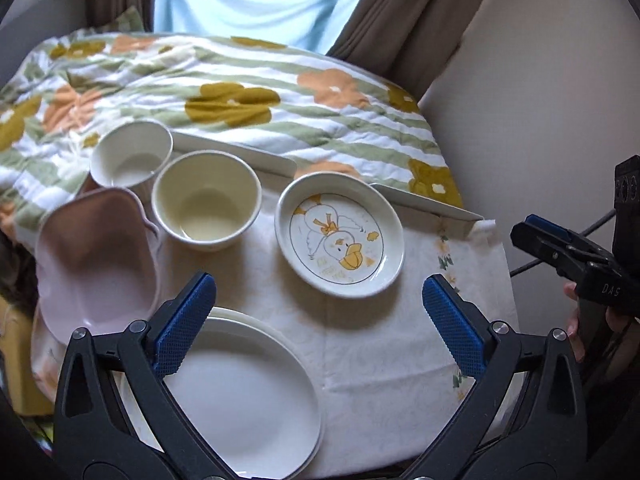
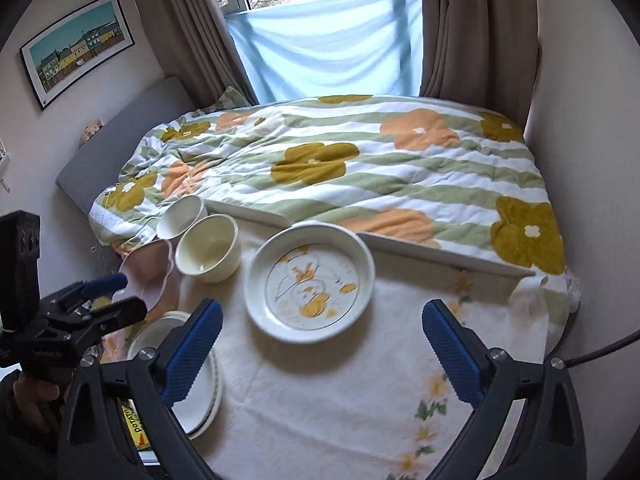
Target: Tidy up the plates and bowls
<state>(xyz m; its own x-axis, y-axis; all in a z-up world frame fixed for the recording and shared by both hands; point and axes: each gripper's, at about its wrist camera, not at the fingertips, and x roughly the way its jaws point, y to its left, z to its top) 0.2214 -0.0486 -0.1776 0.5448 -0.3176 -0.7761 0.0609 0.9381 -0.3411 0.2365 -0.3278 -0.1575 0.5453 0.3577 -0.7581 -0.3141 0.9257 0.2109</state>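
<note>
Plates [image 1: 248, 392] stacked at the counter's [image 1: 380, 340] near left are partly hidden by the spread, empty left gripper [image 1: 318, 324]. From the right wrist, the duck dish [image 2: 308, 280] blurs mid-counter; the right gripper [image 2: 322, 350] gapes empty, covering the stack.

Ahead of the left gripper [image 1: 318, 322], the duck dish [image 1: 340, 236] sits on the table [image 1: 400, 344]; two bowls [image 1: 206, 200] and a wavy dish [image 1: 96, 256] lie to its left, stacked plates [image 1: 248, 404] beneath its jaws, the quilt [image 1: 248, 92] behind
</note>
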